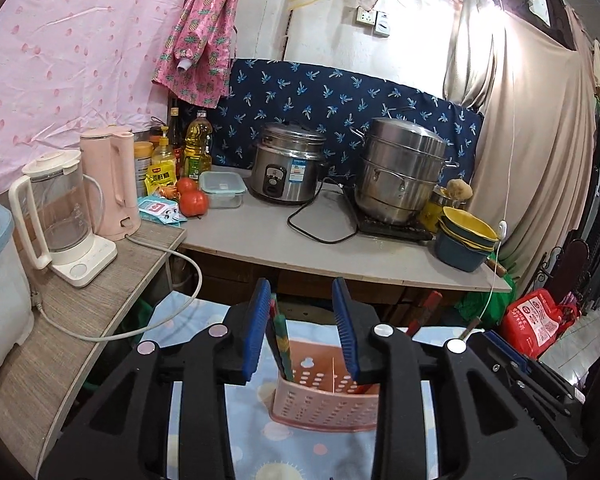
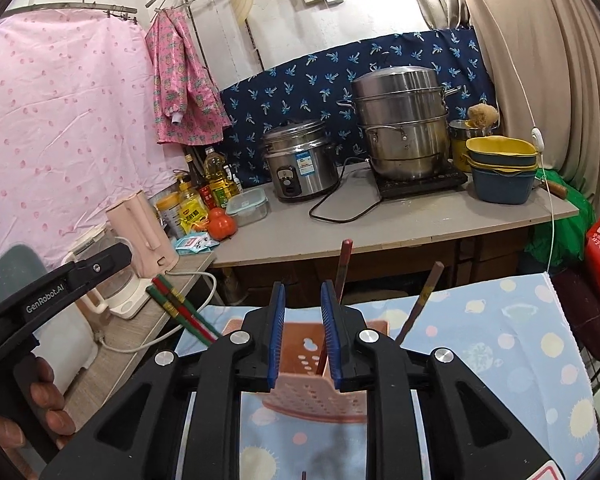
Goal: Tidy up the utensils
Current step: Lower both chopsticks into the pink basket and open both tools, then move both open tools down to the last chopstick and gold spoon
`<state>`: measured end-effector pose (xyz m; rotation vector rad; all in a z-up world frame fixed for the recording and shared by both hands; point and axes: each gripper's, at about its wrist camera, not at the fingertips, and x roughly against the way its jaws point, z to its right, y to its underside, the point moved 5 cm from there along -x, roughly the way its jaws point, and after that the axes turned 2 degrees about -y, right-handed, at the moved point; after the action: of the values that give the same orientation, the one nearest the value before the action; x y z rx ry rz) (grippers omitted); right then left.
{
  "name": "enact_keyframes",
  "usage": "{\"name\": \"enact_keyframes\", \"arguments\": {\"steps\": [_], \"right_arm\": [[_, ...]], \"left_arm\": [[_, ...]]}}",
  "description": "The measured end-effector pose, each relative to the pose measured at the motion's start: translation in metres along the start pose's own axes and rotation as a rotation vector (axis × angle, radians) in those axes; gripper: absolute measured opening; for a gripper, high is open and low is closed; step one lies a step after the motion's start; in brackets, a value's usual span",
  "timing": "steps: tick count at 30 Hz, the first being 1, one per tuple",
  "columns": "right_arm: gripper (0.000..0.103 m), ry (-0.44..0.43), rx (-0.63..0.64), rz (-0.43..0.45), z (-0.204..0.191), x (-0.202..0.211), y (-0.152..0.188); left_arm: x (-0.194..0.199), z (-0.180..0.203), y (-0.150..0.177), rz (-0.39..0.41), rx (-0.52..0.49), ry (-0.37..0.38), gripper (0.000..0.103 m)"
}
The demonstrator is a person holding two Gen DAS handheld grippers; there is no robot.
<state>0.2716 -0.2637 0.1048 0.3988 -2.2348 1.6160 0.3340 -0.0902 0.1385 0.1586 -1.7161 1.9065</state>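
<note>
A pink perforated utensil holder (image 1: 324,396) stands on a blue dotted cloth (image 1: 252,440); it also shows in the right wrist view (image 2: 308,384). My left gripper (image 1: 302,332) is open above it, with green-and-red chopsticks (image 1: 280,340) resting in the holder against its left finger. In the right wrist view these chopsticks (image 2: 180,308) lean left out of the holder. My right gripper (image 2: 302,336) is open just above the holder. A brown chopstick (image 2: 342,272) stands in the holder by its right finger, and another (image 2: 420,300) leans right.
A grey counter (image 2: 400,220) behind holds a rice cooker (image 2: 300,160), steamer pot (image 2: 404,124), stacked bowls (image 2: 500,168), bottles and tomatoes (image 2: 220,224). A side shelf on the left carries a pink kettle (image 1: 112,184) and a blender jug (image 1: 60,216). A red bag (image 1: 536,316) sits at right.
</note>
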Motion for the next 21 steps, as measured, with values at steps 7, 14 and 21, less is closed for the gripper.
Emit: {"name": "enact_keyframes", "arguments": {"steps": [7,14,21], "right_arm": [[0.022,-0.008,0.021,-0.014,-0.011,0.031,0.021],[0.023,-0.014,0.031,-0.049,-0.016,0.062,0.053],[0.023,-0.004,0.034,-0.152,-0.013,0.085,0.116]], "left_arm": [[0.024,0.005,0.022,-0.029,-0.023,-0.003,0.032],[0.052,0.007,0.057,-0.071,-0.038,0.002,0.033],[0.067,0.002,0.122,-0.17,-0.039,-0.011,0.033]]}}
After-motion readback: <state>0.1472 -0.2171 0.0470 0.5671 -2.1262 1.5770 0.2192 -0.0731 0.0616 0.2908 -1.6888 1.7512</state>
